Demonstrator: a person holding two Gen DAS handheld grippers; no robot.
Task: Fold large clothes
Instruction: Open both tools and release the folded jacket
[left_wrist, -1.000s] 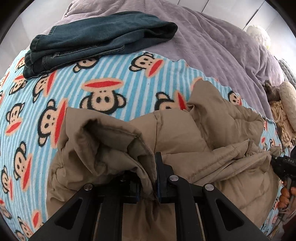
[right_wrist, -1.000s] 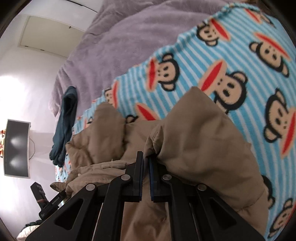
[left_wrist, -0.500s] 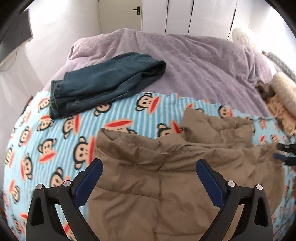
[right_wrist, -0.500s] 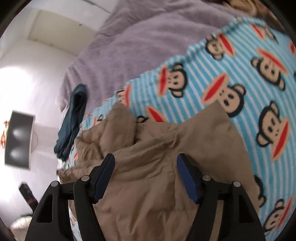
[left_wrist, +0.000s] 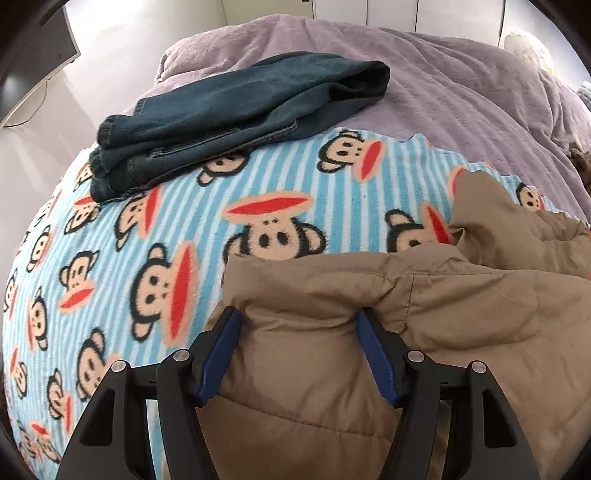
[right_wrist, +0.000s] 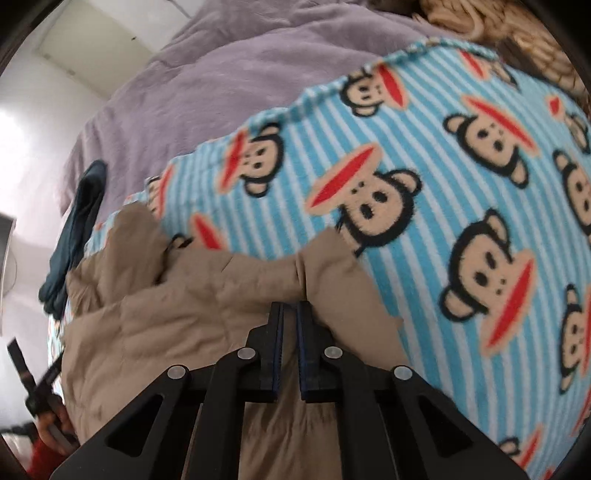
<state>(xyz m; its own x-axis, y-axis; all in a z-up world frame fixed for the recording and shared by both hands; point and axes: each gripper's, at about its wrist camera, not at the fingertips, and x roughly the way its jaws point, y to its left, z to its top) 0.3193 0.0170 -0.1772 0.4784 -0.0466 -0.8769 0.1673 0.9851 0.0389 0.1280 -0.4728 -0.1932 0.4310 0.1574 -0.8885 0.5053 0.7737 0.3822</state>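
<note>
The bed (left_wrist: 461, 74), under a purple cover, carries a monkey-print blanket (left_wrist: 184, 236), and on that blanket lies the tan padded jacket (left_wrist: 461, 314), bunched toward the near edge, with a folded pair of jeans (left_wrist: 229, 110) well apart at the far side. The step in hand looks like regripping the jacket's far edge at two places so the next fold can be carried over. The left gripper (left_wrist: 297, 354) stands fairly wide, astride a puffed roll of that edge; its jaws have just been closing, with the fabric between them but not yet pinched. To do this well, let it close fully and take every layer, not only the outer shell, since slippery padded cloth may slide out. The right gripper (right_wrist: 289, 347) has already snapped nearly shut on a pleat of the jacket (right_wrist: 207, 314), cloth gathered between its pads. Once both hold, lifting evenly and keeping the edge taut between them should stop the middle sagging and give a straight crease.
</note>
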